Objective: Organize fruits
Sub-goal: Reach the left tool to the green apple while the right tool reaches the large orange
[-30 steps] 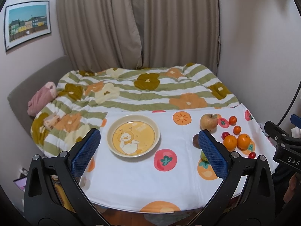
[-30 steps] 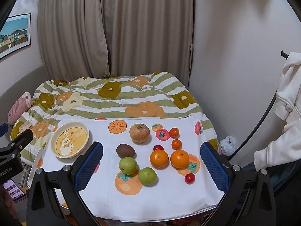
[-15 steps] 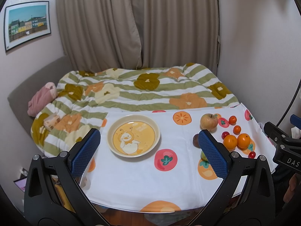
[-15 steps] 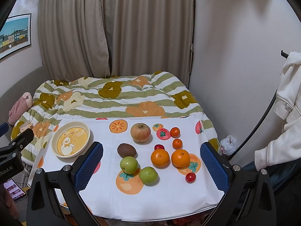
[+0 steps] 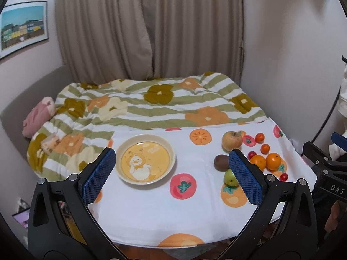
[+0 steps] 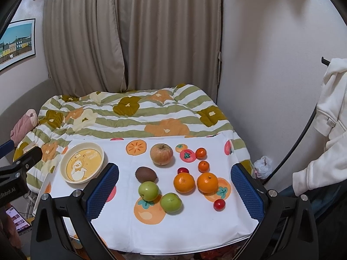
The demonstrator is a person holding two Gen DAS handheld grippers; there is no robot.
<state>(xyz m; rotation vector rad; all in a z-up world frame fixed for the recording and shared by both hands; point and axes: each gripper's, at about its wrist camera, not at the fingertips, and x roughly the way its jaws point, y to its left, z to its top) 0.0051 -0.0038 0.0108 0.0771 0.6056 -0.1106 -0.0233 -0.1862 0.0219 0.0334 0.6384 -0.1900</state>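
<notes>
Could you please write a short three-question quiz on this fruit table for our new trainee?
1. True or false: the yellow duck plate already holds fruit.
2. How many green apples lie on the cloth?
3. Which lies nearest the brown kiwi: (a) a green apple, (b) the red cherry tomato, (c) the plate?

Key: 1 false, it is empty. 2 two. 3 (a).

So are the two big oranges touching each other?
Apart. The right wrist view shows a strip of white cloth between the left orange and the right orange.
</notes>
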